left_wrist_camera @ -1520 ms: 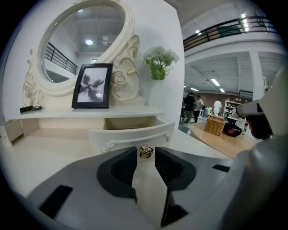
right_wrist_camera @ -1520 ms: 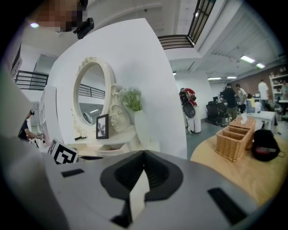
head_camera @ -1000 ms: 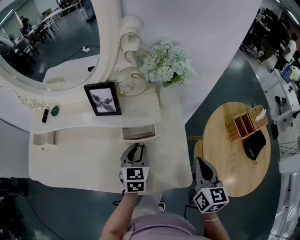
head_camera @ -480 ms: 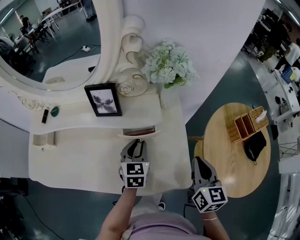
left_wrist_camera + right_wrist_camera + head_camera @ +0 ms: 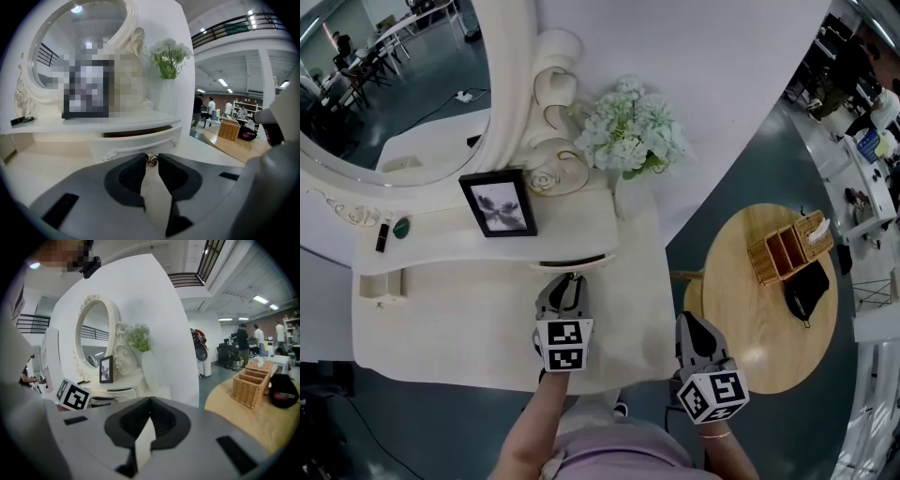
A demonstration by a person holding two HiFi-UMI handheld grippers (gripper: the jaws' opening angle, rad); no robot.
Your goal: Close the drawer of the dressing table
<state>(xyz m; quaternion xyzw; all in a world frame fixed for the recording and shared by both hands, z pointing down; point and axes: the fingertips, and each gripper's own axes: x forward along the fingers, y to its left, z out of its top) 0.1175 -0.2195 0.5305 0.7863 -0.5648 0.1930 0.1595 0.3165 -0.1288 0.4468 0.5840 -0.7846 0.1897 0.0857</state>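
Observation:
The cream dressing table [image 5: 441,319] has a small drawer [image 5: 572,262] under its shelf, open only by a thin dark slit. In the left gripper view the drawer front [image 5: 140,143] is just ahead, its gap showing above. My left gripper [image 5: 567,279] points at the drawer front, its jaws drawn narrow around the small metal knob [image 5: 150,159]. My right gripper [image 5: 689,324] hangs off the table's right front corner, shut and holding nothing; in its own view the right gripper [image 5: 150,400] has its tips touching.
On the shelf stand a black photo frame [image 5: 498,204] and a vase of white flowers [image 5: 628,131], beside the oval mirror [image 5: 394,84]. A round wooden table [image 5: 769,309] on the right carries a wicker basket [image 5: 787,248] and a black pouch [image 5: 806,291].
The drawer has slid inward, from clearly open to a thin slit. My left gripper has moved toward the mirror with it. The right gripper has hardly moved.

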